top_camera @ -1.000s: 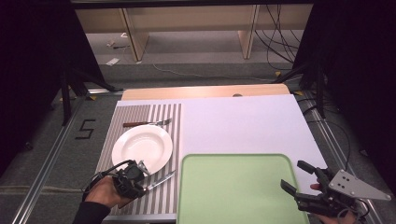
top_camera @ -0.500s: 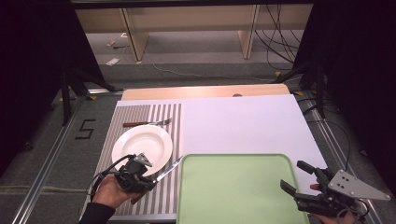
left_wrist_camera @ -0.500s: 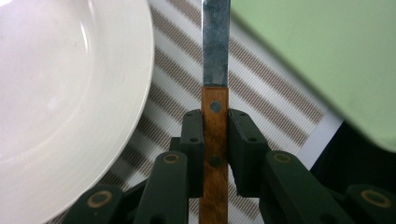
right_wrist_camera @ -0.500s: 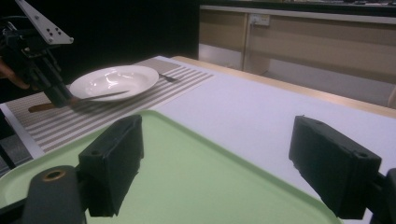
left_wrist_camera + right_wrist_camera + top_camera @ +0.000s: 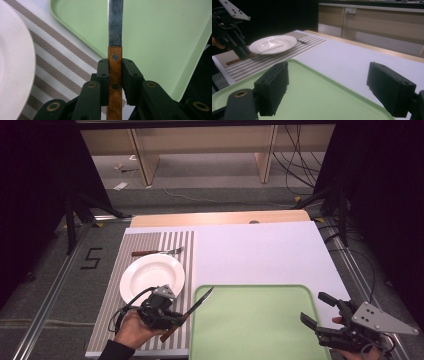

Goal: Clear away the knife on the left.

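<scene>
High view: plate point(image 5: 150, 275) beside knife point(image 5: 192, 305)

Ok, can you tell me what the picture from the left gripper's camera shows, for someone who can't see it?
The left gripper is shut on the wooden handle of a knife, whose steel blade points straight up over a pale green tray. A brown-and-white striped placemat lies below, with the edge of a white plate on the left.
</scene>
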Action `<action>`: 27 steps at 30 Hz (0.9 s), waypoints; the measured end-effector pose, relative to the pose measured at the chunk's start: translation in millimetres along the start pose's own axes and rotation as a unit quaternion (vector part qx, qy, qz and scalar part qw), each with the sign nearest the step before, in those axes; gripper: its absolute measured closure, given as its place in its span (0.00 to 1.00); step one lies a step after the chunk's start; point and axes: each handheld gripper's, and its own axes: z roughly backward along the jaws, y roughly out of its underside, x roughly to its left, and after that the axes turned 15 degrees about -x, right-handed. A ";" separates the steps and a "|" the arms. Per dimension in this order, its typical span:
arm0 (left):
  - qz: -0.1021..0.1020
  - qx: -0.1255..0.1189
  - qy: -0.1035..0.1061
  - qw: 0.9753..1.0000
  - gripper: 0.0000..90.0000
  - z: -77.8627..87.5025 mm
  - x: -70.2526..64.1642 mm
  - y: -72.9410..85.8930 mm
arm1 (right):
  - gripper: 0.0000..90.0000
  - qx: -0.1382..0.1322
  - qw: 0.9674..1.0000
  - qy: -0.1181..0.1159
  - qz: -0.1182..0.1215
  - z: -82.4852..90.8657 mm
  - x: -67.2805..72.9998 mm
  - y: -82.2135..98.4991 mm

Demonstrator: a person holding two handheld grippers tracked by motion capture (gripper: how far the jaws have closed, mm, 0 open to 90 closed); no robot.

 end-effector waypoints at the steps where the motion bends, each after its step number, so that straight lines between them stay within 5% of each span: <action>1: 0.000 0.003 -0.003 1.000 0.85 -1.5 -1.1 -0.8 | 0.21 0.000 1.000 0.000 0.000 0.0 0.0 0.0; 17: -0.024 0.038 0.042 0.998 0.85 -35.0 -33.6 -12.4 | 0.21 0.000 1.000 0.000 0.001 -0.4 0.5 0.3; 27: -0.022 0.056 0.046 0.997 0.85 -54.1 -42.2 -16.2 | 0.21 -0.001 1.000 -0.001 0.001 -0.7 1.0 0.5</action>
